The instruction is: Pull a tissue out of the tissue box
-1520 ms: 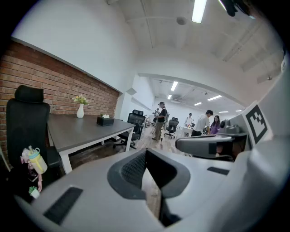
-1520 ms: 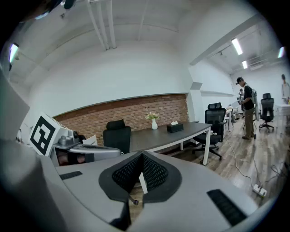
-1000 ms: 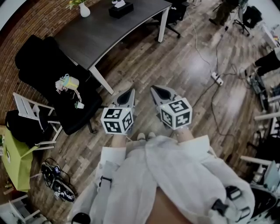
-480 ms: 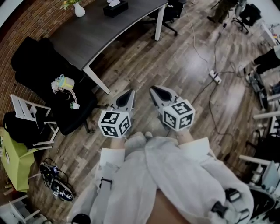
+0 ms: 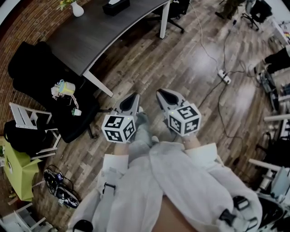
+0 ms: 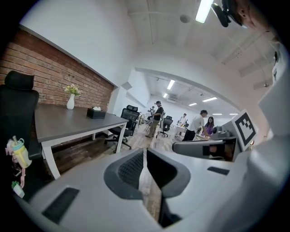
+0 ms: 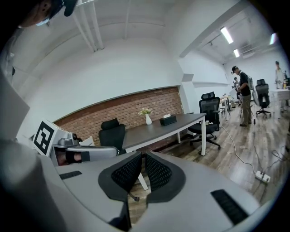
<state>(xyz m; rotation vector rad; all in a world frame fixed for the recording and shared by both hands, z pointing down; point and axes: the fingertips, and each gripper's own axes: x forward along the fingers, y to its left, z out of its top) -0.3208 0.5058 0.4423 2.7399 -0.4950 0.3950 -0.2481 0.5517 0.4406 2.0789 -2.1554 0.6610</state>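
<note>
The black tissue box [image 5: 115, 6] with a white tissue sticking out stands on the dark grey table [image 5: 104, 34] at the top of the head view, far from both grippers. It also shows in the left gripper view, tissue box [image 6: 95, 113], and in the right gripper view, tissue box [image 7: 168, 119]. My left gripper [image 5: 134, 97] and right gripper [image 5: 161, 94] are held side by side over the wooden floor, pointing toward the table. Both are shut with nothing between the jaws, as the left gripper [image 6: 145, 152] and right gripper [image 7: 142, 157] views confirm.
A white vase [image 5: 77, 9] with flowers stands left of the box. A black office chair [image 5: 45, 86] holding a small bottle sits left of the table. A power strip [image 5: 224, 77] with cables lies on the floor at right. Several people [image 6: 197, 127] stand far off.
The table and tissue box have slid toward the top edge of the head view. Both grippers stay shut and side by side. The person's leg has swung forward between them.
</note>
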